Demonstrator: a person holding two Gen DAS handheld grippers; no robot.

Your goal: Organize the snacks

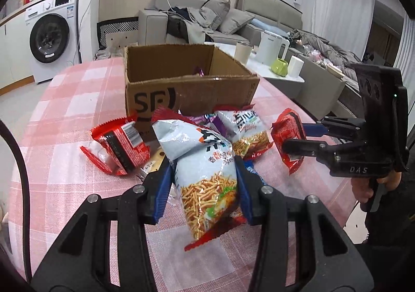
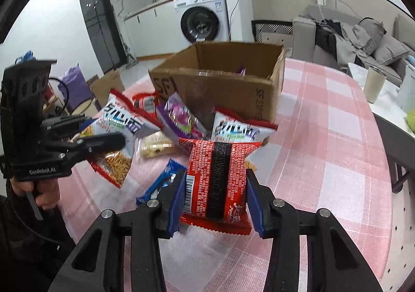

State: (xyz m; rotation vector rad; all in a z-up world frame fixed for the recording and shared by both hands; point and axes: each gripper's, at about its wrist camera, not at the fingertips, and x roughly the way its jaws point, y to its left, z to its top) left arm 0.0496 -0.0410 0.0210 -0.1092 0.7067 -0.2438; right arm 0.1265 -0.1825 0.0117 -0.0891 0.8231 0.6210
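Both hands are loaded: the left gripper (image 1: 205, 185) fingers clamp a noodle-snack bag (image 1: 205, 162), the right gripper (image 2: 215, 198) fingers pinch a red packet (image 2: 214, 178). Beyond them the box (image 1: 186, 82) looks nearly empty; most snacks remain on the surface (image 1: 64, 110).

washing machine (image 1: 50, 33), grey sofa (image 1: 207, 25), white kettle (image 1: 271, 47), green mug (image 1: 279, 67)

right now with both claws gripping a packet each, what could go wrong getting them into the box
1. The left claw pinches the noodle-snack bag low down, so its puffy top may flop and catch the cardboard box rim.
2. The right claw squeezes the red packet across its middle, so the contents might get crushed.
3. Both claws head for one box, so they could collide.
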